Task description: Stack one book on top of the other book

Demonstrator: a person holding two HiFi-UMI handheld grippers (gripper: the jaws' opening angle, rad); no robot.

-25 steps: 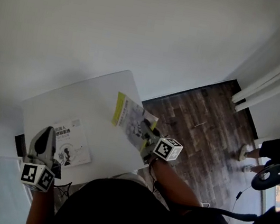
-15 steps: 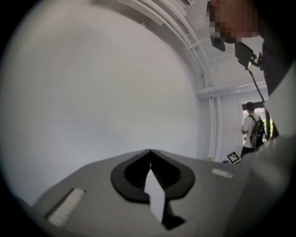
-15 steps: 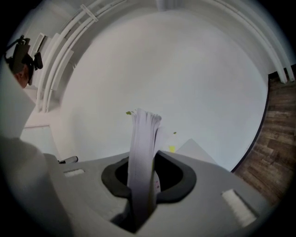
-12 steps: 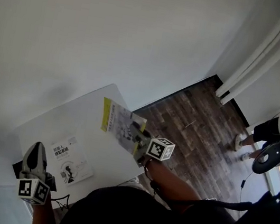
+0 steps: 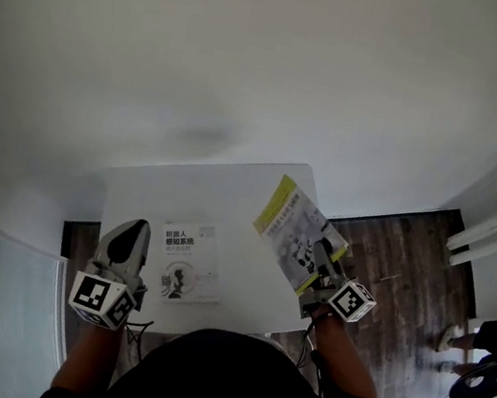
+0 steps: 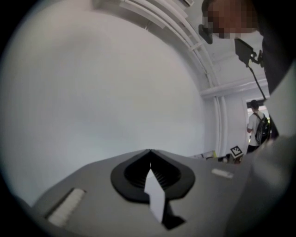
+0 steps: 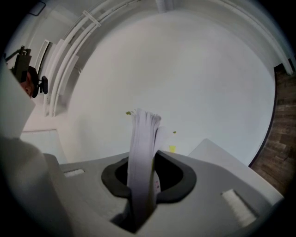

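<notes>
My right hand-held gripper [image 5: 322, 259] clamps the yellow-edged book [image 5: 294, 222], tilted above the surface [image 5: 231, 190] — I'd level it over the white book [image 5: 188, 262], then lower squarely. My left hand-held gripper [image 5: 133, 232] is closed, empty.

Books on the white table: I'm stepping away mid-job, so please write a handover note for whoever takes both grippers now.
Left gripper: jaws together, nothing held, off to the left of the white book.
Right gripper: clamped on the yellow-edged book, which is held tilted in the air above the right edge of the table.
White book: lies flat on the table, cover up.
Done: yellow-edged book picked up.
Left: carry it over the white book, lay it flat on top, release.
</notes>
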